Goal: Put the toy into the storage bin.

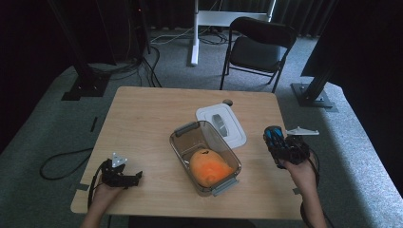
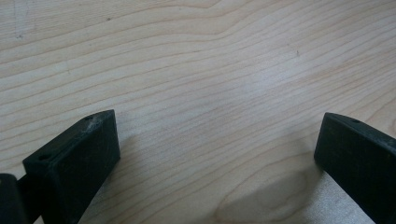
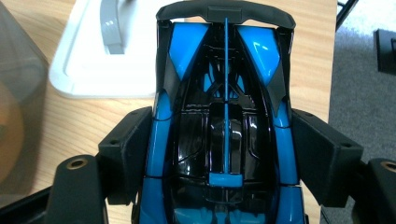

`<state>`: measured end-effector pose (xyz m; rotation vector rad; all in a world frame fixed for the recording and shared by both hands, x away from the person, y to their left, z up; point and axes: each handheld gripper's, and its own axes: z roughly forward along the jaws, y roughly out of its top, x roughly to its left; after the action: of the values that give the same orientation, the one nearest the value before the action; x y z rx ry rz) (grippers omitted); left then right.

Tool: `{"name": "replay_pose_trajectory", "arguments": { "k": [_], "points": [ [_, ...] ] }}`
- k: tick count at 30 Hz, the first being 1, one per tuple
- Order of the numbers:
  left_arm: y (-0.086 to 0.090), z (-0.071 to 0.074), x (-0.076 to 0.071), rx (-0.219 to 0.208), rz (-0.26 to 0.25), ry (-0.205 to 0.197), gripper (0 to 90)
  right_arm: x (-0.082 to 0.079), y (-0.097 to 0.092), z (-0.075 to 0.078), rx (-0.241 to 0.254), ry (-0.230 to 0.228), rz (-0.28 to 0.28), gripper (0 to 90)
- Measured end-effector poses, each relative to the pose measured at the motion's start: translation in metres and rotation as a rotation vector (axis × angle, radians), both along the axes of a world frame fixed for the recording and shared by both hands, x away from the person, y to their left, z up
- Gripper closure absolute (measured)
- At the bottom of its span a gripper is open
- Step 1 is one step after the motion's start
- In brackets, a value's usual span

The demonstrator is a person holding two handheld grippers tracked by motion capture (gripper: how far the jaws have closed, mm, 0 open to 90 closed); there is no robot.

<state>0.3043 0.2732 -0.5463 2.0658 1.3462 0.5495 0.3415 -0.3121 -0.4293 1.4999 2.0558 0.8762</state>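
Dim carpeted room | wood table (image 1: 142, 118) | left tool (image 2: 217, 154) apart | right tool (image 3: 224, 154) seemingly clamps toy car (image 3: 224, 93)

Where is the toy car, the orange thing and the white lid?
toy car (image 3: 226, 135), right gripper view, on its black roof.
orange thing (image 1: 210, 167), high view, on its top, inside the clear box.
white lid (image 1: 233, 128), high view, on its flat top beside the handle.
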Motion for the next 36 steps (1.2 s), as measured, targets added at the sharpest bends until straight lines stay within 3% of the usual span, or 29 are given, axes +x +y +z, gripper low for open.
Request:
{"name": "replay_pose_trajectory", "arguments": {
  "k": [21, 36],
  "points": [
    [0.000, 0.000, 0.000, -0.001, 0.001, -0.001, 0.5, 0.001, 0.028, 0.029, 0.008, -0.027, 0.096, 26.0],
    [0.000, 0.000, 0.000, -0.002, 0.001, -0.001, 0.5, 0.003, 0.056, 0.055, 0.007, -0.073, 0.168, 26.1]
  ]
}}
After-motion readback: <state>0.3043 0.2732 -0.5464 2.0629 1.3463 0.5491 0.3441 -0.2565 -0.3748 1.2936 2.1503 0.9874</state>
